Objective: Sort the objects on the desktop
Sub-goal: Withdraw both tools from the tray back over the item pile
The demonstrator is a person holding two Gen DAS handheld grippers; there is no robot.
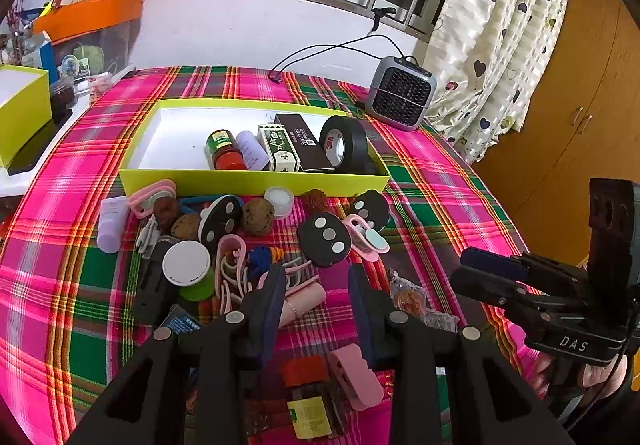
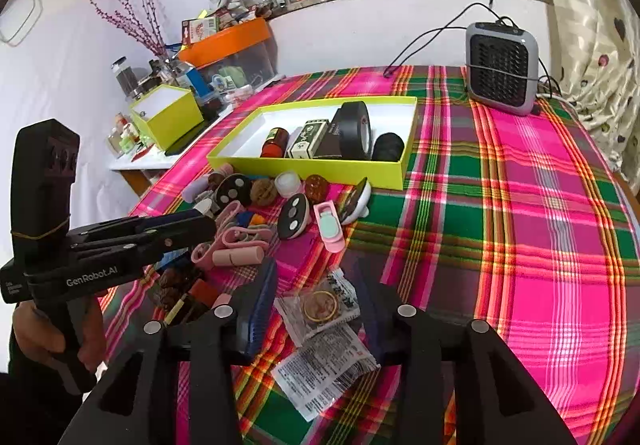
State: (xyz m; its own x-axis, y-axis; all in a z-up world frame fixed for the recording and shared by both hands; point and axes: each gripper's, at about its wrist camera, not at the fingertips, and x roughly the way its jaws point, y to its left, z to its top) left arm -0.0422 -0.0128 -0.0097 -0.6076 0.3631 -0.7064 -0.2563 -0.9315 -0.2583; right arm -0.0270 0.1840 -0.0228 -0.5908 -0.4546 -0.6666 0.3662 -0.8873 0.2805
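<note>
On the left wrist view, we see our left gripper half-open and empty above clutter before the yellow tray. From the right wrist, our right gripper straddles a snack packet, pads apart.

Grey heater (corded), curtain, cupboard.

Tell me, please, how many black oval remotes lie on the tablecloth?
3: the left remote beside a walnut, the middle remote by a pink clip, the right remote near the tray. Others may be hidden.
</note>
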